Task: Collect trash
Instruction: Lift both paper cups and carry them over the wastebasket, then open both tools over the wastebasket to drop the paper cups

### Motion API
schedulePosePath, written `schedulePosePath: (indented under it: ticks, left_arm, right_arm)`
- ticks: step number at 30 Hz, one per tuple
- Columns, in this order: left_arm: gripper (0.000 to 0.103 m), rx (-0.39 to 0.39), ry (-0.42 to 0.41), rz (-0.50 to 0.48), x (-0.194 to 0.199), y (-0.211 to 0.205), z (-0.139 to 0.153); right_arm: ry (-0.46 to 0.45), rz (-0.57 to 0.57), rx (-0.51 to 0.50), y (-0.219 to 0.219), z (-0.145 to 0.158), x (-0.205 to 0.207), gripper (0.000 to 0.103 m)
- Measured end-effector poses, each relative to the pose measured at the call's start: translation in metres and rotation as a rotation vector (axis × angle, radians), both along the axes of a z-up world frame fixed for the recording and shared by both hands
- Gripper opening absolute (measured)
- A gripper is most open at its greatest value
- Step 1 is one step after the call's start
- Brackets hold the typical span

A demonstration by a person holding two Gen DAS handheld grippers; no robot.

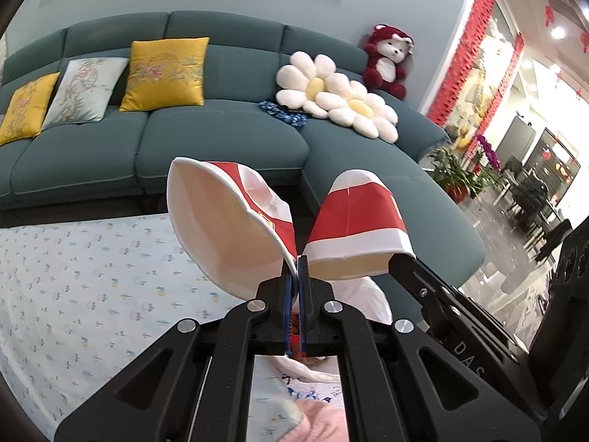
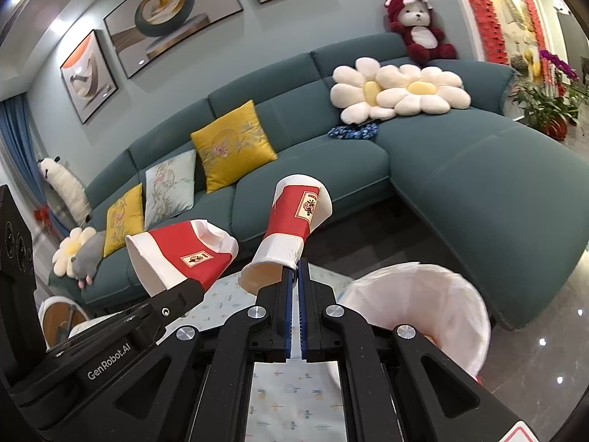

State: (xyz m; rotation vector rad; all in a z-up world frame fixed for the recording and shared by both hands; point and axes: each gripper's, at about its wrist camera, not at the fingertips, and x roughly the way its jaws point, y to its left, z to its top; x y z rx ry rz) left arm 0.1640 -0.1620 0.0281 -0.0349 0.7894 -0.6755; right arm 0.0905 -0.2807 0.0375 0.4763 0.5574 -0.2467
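My left gripper (image 1: 296,258) is shut on the rim of a red and white paper cup (image 1: 224,221), held up in the air with its open mouth facing me. It also shows in the right wrist view (image 2: 180,254) at the left. My right gripper (image 2: 296,262) is shut on the rim of a second red and white paper cup (image 2: 294,221). That cup shows in the left wrist view (image 1: 357,224), with the right gripper's finger below it. A bin lined with a white bag (image 2: 423,309) stands just right of and below the right gripper.
A table with a patterned cloth (image 1: 92,276) lies under both grippers. A teal sofa (image 2: 478,191) with yellow cushions (image 2: 232,143), flower pillows (image 2: 397,88) and a red plush bear (image 2: 416,25) stands behind it. Potted plants (image 2: 545,103) stand far right.
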Motion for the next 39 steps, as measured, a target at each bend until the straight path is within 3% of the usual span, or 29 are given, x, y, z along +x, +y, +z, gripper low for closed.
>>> schedulePosePath:
  ticks: [12,25,26,29,35,39]
  left_arm:
    - [0.002,0.031,0.011,-0.086,-0.025,-0.053,-0.011]
    - [0.006,0.05,0.067,-0.116,-0.022,-0.072,-0.039]
    - [0.01,0.051,0.066,-0.114,-0.021,-0.072,-0.041]
    - [0.049,0.05,0.078,-0.076,-0.018,-0.068,-0.045]
    - [0.052,0.072,0.083,-0.04,-0.016,-0.057,-0.054]
    - [0.053,0.081,0.063,-0.026,-0.019,-0.047,-0.05]
  right_arm:
    - [0.009,-0.082,0.025,-0.053,-0.013,-0.038,0.003]
    - [0.061,-0.112,0.063,-0.08,-0.042,-0.046,0.003]
    - [0.067,-0.11,0.065,-0.082,-0.045,-0.045,0.003]
    - [0.108,-0.093,0.068,-0.083,-0.055,-0.037,0.009]
    - [0.155,-0.084,0.059,-0.08,-0.071,-0.036,0.015]
    - [0.177,-0.081,0.057,-0.076,-0.073,-0.041,0.03]
